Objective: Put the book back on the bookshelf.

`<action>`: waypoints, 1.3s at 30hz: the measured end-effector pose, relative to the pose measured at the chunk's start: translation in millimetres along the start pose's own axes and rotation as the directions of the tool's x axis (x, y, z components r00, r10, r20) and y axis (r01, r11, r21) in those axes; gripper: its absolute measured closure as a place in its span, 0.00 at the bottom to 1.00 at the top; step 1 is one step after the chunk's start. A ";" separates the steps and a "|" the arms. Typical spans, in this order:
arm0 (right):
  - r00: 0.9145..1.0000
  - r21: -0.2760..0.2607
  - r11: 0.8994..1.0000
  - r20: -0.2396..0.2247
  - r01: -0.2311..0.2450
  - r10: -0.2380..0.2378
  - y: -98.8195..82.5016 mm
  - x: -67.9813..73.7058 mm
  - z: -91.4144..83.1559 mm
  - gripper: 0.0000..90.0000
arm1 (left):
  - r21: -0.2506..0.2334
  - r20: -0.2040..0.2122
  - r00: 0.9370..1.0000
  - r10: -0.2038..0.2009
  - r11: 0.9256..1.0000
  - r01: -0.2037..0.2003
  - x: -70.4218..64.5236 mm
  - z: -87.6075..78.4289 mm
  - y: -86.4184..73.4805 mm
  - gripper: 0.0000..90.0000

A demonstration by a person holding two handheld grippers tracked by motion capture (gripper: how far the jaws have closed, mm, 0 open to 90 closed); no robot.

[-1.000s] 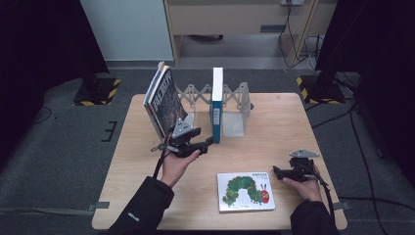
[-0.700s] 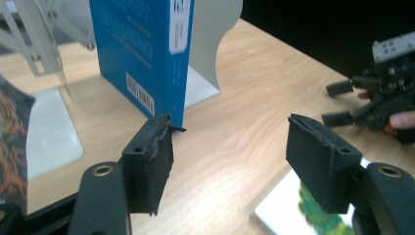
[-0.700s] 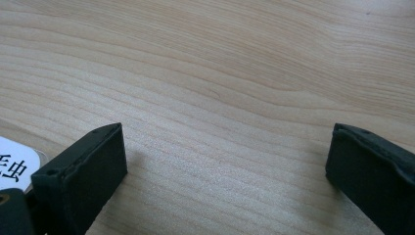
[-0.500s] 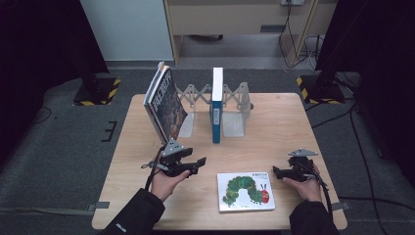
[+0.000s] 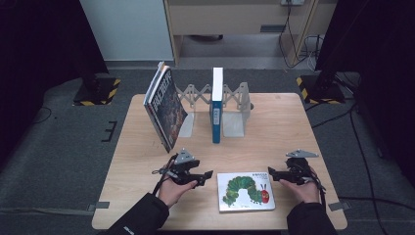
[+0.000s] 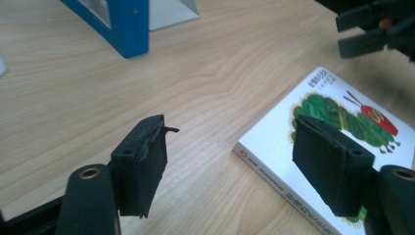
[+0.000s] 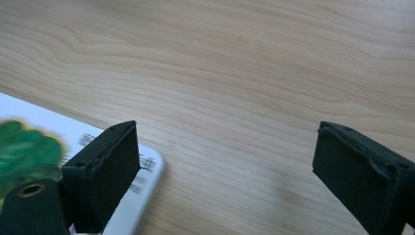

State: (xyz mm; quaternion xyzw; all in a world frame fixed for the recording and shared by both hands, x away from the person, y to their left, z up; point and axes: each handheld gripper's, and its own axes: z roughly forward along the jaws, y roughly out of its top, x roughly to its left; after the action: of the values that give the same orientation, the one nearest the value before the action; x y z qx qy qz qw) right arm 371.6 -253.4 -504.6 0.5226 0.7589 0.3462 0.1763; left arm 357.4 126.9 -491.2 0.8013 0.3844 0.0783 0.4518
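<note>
Nearest the person: a caterpillar picture book lies flat, cover up, at the near edge of the wooden table, between the two hands. It looks like the next item to be shelved.

Left gripper: just left of the book, low over the table, pointing at the book's left edge. Jaws spread and have just been opening wider; nothing between them. In the left gripper view the book's spine corner sits just ahead of the gap, so this reads as an approach to pinch that edge.

Right gripper: just right of the book, pointing inward at its right edge. Jaws apart, though they have just been narrowing; nothing gripped. In the right gripper view the book's rounded corner lies by one pad, bare table in the gap. Judgement: the two tools flank the flat book so that one can brace or lift an edge while the other takes hold, since a flat book offers no grip from above.

Farther back: a blue book stands upright in an expanding metal book rack, spine toward the person. To its left a dark-covered book leans tilted against the rack's left end. Open slots remain beside the blue book.
</note>
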 end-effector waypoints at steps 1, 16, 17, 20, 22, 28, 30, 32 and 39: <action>1.000 -0.007 1.000 -0.009 0.004 -0.004 0.4 2.9 -1.5 0.12 | 0.010 0.013 1.000 -0.004 1.000 0.003 -2.5 3.2 -1.5 0.30; 0.997 0.059 0.998 -0.083 0.014 -0.009 -11.7 30.0 -4.1 0.15 | 0.160 0.048 0.996 0.081 0.983 -0.087 -27.0 39.4 -17.2 0.27; 0.996 0.062 0.998 -0.088 0.016 -0.011 -12.0 31.4 -3.8 0.15 | 0.164 0.047 0.995 0.084 0.982 -0.091 -27.4 40.6 -17.8 0.27; 0.996 0.073 0.997 -0.092 0.025 -0.018 -13.5 33.7 -2.9 0.16 | 0.167 0.057 0.996 0.070 0.983 -0.079 -26.9 42.3 -18.4 0.25; 0.995 0.070 0.997 -0.103 0.021 -0.014 -14.6 34.6 -3.3 0.19 | 0.166 0.071 0.996 0.046 0.985 -0.057 -24.9 44.9 -19.5 0.21; 0.992 0.097 0.995 -0.123 0.026 -0.014 -17.2 38.2 0.1 0.23 | 0.157 0.075 0.994 0.075 0.984 -0.086 -25.8 47.3 -20.8 0.14; 0.991 0.115 0.993 -0.131 0.027 -0.012 -17.4 38.9 1.9 0.24 | 0.152 0.078 0.994 0.082 0.984 -0.093 -27.2 48.7 -21.4 0.11; 0.989 0.115 0.993 -0.145 0.024 -0.007 -17.5 40.9 3.0 0.28 | 0.154 0.081 0.993 0.090 0.983 -0.102 -27.8 49.2 -21.8 0.08; 0.982 0.119 0.993 -0.187 -0.005 0.028 -17.5 40.5 3.2 0.37 | 0.130 0.089 0.990 0.110 0.984 -0.121 -26.4 51.4 -24.1 0.03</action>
State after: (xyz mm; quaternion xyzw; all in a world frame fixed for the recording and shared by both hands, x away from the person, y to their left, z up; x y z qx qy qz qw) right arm 346.0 -219.0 -515.5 0.5034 0.7870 0.3499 0.0697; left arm 350.3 81.8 -534.0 0.8534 0.3231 0.0454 0.4065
